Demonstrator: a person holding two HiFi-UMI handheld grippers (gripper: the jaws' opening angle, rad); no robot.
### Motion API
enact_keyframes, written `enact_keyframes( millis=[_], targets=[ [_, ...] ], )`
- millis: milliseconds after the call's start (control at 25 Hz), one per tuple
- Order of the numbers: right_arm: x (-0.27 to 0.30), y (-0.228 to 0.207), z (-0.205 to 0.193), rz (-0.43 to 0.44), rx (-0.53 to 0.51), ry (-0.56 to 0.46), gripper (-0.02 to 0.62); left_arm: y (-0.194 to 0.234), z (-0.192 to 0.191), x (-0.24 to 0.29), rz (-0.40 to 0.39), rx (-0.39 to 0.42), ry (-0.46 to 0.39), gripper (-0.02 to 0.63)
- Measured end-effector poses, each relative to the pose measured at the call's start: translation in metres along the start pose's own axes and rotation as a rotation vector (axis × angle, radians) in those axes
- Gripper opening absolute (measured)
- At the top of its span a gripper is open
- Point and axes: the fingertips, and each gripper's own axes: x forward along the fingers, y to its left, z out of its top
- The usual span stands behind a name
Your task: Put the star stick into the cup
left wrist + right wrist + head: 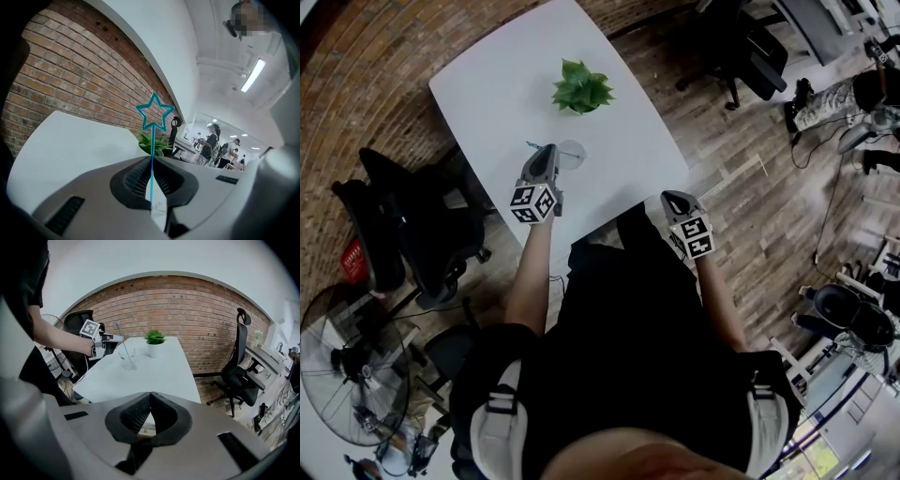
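Clamping the star stick (152,140) near upright, star uppermost, the left gripper (546,155) sits just left of the cup (572,155) at head-view centre; the right gripper (675,199), closed and empty, hangs lower right, farther off.

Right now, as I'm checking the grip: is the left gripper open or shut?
Shut on the star stick: the left gripper pinches its thin shaft, star poking out beyond.

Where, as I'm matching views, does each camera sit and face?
Head view: on the head, facing steeply down at the table; torso, both arms, left gripper and right gripper show.
Left gripper view: on that gripper, facing the brick wall past its shut jaws and star stick.
Right gripper view: on that gripper, facing cup and left arm; empty shut jaws.
Shared: the plant.
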Motion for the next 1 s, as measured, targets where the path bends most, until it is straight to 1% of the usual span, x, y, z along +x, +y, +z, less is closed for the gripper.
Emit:
enact_keyframes(
  millis=[240,360,680,920,960,1000],
  targets=[
    [-0.001,-0.002,-0.001,-0.001,0.001,-0.003,-0.002,0.003,-0.001,0.0,0.008,-0.004,-0.007,0.028],
    [-0.002,-0.001,0.0,-0.002,0.0,-0.001,-0.002,0.005,-0.001,0.0,0.007,-0.023,-0.004,0.028],
    [0.0,0.003,-0.001,-0.006,-0.005,-0.003,-0.002,0.012,-0.005,-0.002,0.005,-0.044,0.026,0.028],
    [-0.001,0.005,-0.002,-0.008,-0.008,-0.005,-0.002,0.012,-0.006,-0.005,0.006,-0.061,0.026,0.029],
    [-0.001,0.005,-0.002,-0.01,-0.008,-0.007,-0.002,0.012,-0.007,-0.006,0.008,-0.065,0.027,0.045],
    [-0.001,0.005,-0.002,-0.012,-0.008,-0.01,-0.002,0.013,-0.008,-0.007,0.011,-0.07,0.029,0.078]
  ],
)
